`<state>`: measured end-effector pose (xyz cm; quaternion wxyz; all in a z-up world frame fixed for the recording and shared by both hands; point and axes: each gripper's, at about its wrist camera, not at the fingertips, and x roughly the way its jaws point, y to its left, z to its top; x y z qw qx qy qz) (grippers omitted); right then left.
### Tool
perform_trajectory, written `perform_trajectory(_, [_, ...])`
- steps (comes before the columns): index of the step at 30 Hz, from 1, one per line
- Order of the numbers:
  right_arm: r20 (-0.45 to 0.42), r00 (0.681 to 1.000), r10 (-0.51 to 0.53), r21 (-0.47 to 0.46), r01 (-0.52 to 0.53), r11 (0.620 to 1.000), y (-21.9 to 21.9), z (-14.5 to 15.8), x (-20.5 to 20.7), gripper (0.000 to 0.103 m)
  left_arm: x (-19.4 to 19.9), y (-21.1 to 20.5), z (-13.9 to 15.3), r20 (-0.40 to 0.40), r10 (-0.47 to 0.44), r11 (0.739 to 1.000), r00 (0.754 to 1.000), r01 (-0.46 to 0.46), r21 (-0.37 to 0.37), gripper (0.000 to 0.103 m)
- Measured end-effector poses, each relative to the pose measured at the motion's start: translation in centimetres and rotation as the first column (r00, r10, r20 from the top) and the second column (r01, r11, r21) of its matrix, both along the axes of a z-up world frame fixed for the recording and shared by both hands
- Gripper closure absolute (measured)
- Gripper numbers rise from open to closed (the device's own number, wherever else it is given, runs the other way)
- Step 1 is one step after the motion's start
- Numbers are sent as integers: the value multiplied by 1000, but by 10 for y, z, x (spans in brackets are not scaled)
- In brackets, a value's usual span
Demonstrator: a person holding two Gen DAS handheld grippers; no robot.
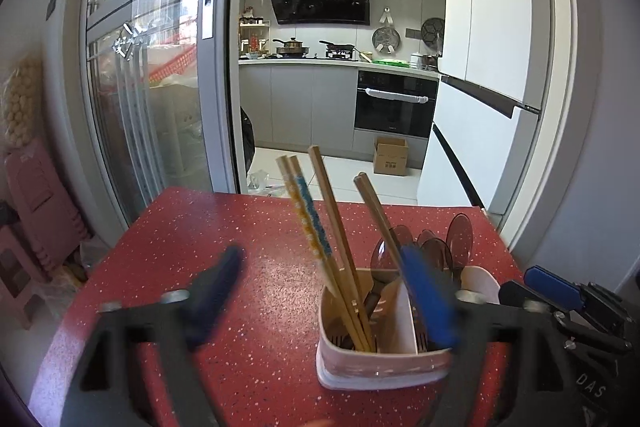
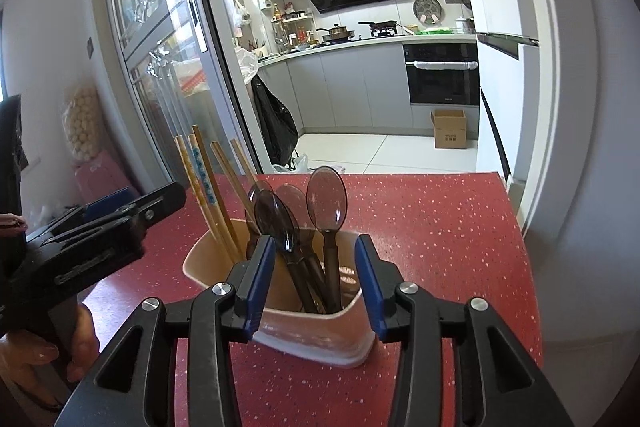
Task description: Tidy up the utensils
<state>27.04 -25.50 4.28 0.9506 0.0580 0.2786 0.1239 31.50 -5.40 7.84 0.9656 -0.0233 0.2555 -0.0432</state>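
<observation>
You have the red speckled table (image 2: 440, 227) before you; the divided utensil holder (image 2: 224, 267) stands on it toward its near edge; chopsticks (image 1: 340, 227) lean in its left compartment and brown plastic spoons (image 2: 326, 195) stand in its right; your left gripper (image 1: 324, 291) is spread wide and grasps nothing; your right gripper (image 2: 316, 283) is partly parted, pads clear of the spoons.
</observation>
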Motion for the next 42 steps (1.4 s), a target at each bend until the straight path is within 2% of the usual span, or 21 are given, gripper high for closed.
perform_trajectory(2, [-8, 1000, -3, 8, 3, 1000, -3, 0, -6, 53, -9, 4, 0, 13, 8, 1000, 1000, -8, 2, 0])
perform_trajectory(7, [-61, 998, -22, 12, 23, 1000, -7, -5, -19, 46, -29, 10, -9, -29, -11, 999, 1000, 12, 31, 0])
perform_trajectory(9, [-88, 996, -24, 14, 26, 1000, -7, -8, -23, 39, -38, 14, -14, -49, -22, 999, 999, 23, 31, 0])
perform_trajectory(11, [-115, 993, -30, 5, 31, 999, -6, -14, -31, 24, -46, 17, -19, -65, -24, 999, 998, 26, 30, 0])
perform_trajectory(12, [-126, 991, -36, -6, 35, 999, -4, -17, -36, 22, -51, 18, -22, -76, -21, 999, 997, 24, 32, 0])
perform_trajectory(25, [-173, 975, -141, -93, 126, 988, 4, -52, -83, 19, -103, 20, -60, -121, -6, 998, 993, 13, 57, 0])
perform_trajectory(32, [-114, 974, -198, -111, 185, 976, 4, -56, -101, 17, -117, 23, -72, -118, 18, 998, 993, -11, 60, 0])
perform_trajectory(33, [-107, 973, -202, -116, 189, 975, 4, -55, -102, 15, -119, 23, -73, -116, 20, 998, 993, -13, 62, 0])
perform_trajectory(34, [-95, 973, -212, -123, 200, 972, 5, -56, -105, 2, -121, 24, -74, -113, 23, 998, 993, -16, 64, 0])
perform_trajectory(35, [-86, 972, -218, -123, 207, 971, 6, -56, -106, 0, -121, 25, -75, -112, 24, 998, 993, -17, 62, 0])
perform_trajectory(42, [-32, 973, -228, -133, 222, 966, 10, -49, -115, 0, -126, 32, -79, -95, 37, 999, 995, -33, 41, 0])
